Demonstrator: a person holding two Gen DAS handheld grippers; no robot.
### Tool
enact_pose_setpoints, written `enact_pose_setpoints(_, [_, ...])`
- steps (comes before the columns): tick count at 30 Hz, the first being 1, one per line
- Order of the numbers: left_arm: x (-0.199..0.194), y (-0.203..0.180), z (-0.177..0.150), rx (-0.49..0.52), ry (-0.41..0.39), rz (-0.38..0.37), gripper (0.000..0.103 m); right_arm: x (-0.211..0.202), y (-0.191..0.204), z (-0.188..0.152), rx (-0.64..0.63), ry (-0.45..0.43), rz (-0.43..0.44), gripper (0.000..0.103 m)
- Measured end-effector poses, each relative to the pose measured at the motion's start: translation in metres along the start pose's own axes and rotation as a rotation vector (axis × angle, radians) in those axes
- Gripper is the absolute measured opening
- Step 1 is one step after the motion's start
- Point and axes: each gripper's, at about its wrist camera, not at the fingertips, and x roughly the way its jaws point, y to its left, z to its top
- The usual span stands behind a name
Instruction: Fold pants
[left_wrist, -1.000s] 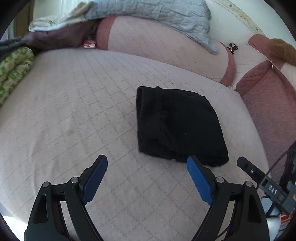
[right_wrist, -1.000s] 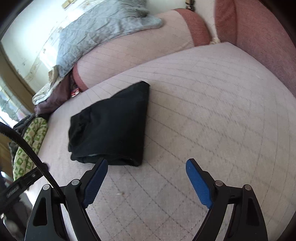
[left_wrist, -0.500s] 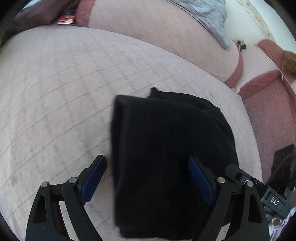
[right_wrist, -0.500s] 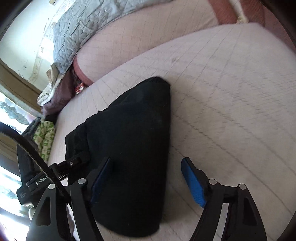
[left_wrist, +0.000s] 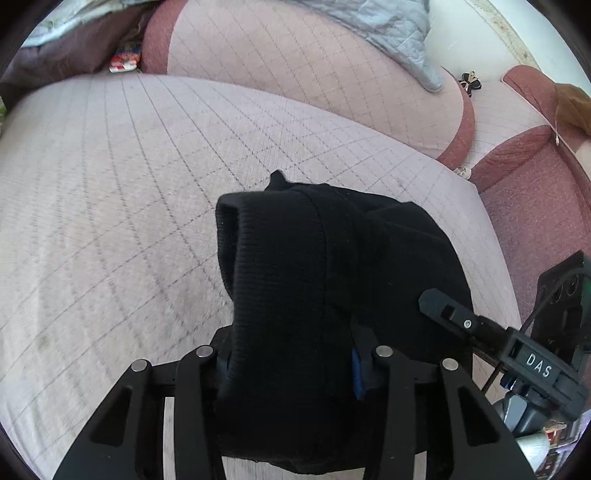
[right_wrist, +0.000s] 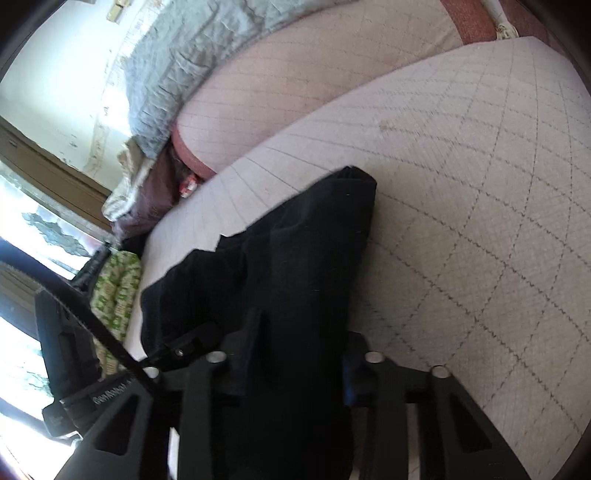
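Two grippers, each clamped on one near corner of the folded black pants (left_wrist: 295, 295). The left gripper (left_wrist: 291, 365) has just been closing; its jaws now pinch the thick ribbed edge, cloth bunched between them. The right gripper (right_wrist: 291, 365) has likewise just been closing on the neighbouring edge. Gripping both corners likely lets the bundle lift evenly without spilling its folds. Pants lie on the quilted pink sofa seat (left_wrist: 110, 184), near its front. Beyond: sofa backrest (left_wrist: 295, 74), then a grey blanket (left_wrist: 388, 33) draped over its top.
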Motion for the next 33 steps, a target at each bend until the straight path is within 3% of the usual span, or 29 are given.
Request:
enact_pose_setpoints(5, [-0.021, -0.009, -0.013, 0.032, -0.031, 0.014, 0.042, -0.025, 0.018, -0.018, -0.034, -0.041, 0.020, 0.029])
enact_pose_setpoints(7, [-0.016, -0.009, -0.011, 0.038, -0.020, 0.032, 0.047, -0.030, 0.022, -0.023, -0.063, -0.058, 0.002, 0.029])
enact_pose_setpoints(9, [-0.001, -0.010, -0.007, 0.066, 0.001, 0.077, 0.057, -0.025, 0.020, -0.025, -0.090, -0.064, -0.056, 0.033])
enact_pose_setpoints(10, [0.009, -0.006, -0.007, 0.080, 0.018, 0.122, 0.057, -0.017, 0.016, -0.026, -0.110, -0.063, -0.150, 0.040])
enact_pose_setpoints(12, [0.014, 0.009, -0.007, 0.014, 0.062, 0.064, 0.058, -0.009, 0.005, -0.030, -0.121, -0.062, -0.282, 0.055])
enact_pose_setpoints(13, [0.006, 0.020, -0.007, -0.058, 0.066, -0.008, 0.058, -0.011, 0.002, -0.032, -0.108, -0.075, -0.290, 0.065])
enact_pose_setpoints(15, [-0.009, 0.029, -0.008, -0.103, 0.047, -0.070, 0.058, -0.023, 0.005, -0.036, -0.085, -0.108, -0.302, 0.064])
enact_pose_setpoints(18, [-0.038, 0.034, -0.006, -0.107, -0.005, -0.095, 0.058, -0.049, 0.029, -0.045, -0.167, -0.182, -0.338, 0.064])
enact_pose_setpoints(21, [-0.057, 0.038, 0.004, -0.136, -0.061, -0.163, 0.058, -0.072, 0.054, -0.058, -0.206, -0.228, -0.262, 0.064])
enact_pose_setpoints(23, [-0.053, 0.035, 0.015, -0.144, -0.056, -0.210, 0.058, -0.079, 0.064, -0.070, -0.210, -0.229, -0.204, 0.064])
enact_pose_setpoints(26, [-0.019, 0.028, 0.027, -0.121, -0.004, -0.179, 0.059, -0.065, 0.062, -0.091, -0.196, -0.162, -0.155, 0.064])
enact_pose_setpoints(29, [0.025, 0.028, 0.029, -0.134, 0.079, -0.116, 0.060, -0.036, 0.045, -0.095, -0.166, -0.078, -0.174, 0.062])
enact_pose_setpoints(31, [0.035, 0.031, 0.031, -0.127, 0.080, -0.077, 0.068, -0.034, 0.041, -0.090, -0.163, -0.086, -0.165, 0.062])
enact_pose_setpoints(33, [0.033, 0.033, 0.035, -0.138, 0.088, -0.089, 0.068, -0.037, 0.040, -0.087, -0.157, -0.097, -0.148, 0.062])
